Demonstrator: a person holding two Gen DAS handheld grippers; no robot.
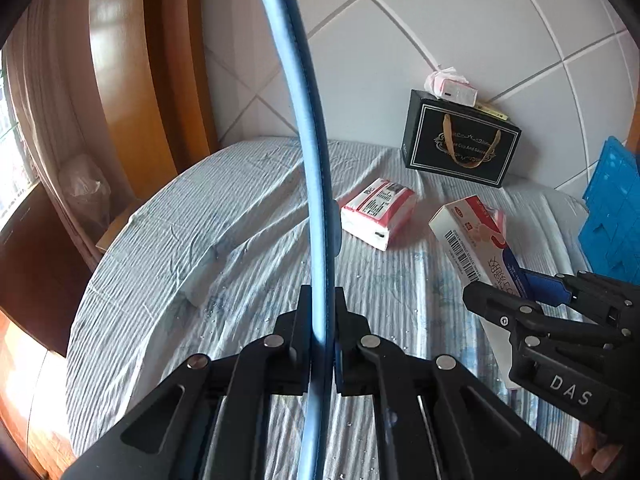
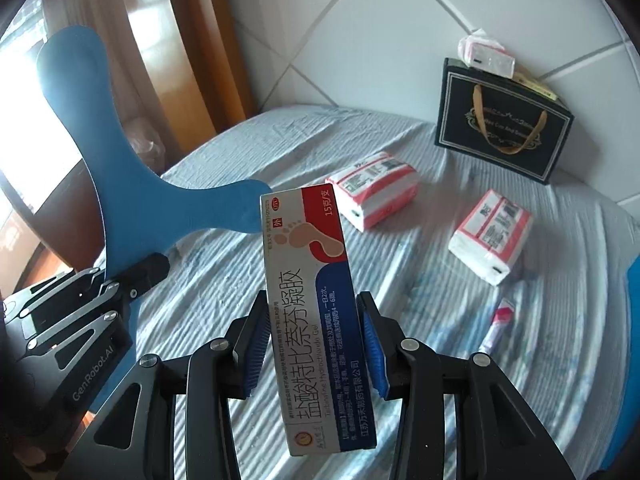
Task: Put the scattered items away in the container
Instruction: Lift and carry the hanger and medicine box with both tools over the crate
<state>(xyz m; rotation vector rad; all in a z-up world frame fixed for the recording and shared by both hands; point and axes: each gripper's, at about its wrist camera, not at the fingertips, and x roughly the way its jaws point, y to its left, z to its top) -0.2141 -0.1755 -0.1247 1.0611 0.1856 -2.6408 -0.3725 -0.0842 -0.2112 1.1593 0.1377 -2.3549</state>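
Above striped bed sheet (image 2: 248, 280), left gripper (image 1: 320, 320) pinches blue boomerang (image 2: 120, 184); right gripper (image 2: 316, 344) clamps ointment box (image 2: 312, 300).

Ribbed cotton-like bedsheet (image 2: 224, 280), glossy cardboard medicine box (image 2: 316, 320), matt blue plastic boomerang (image 2: 116, 184), glossy wall tiles (image 1: 460, 32).

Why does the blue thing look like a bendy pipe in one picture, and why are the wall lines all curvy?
Left wrist view: the flat blue boomerang is seen edge-on, so it looks like a thin strip, and the fisheye lens bows it. Right wrist view: its wide, flat shape shows. Both views: the lens curves the straight tile lines; window glare brightens the left edge.
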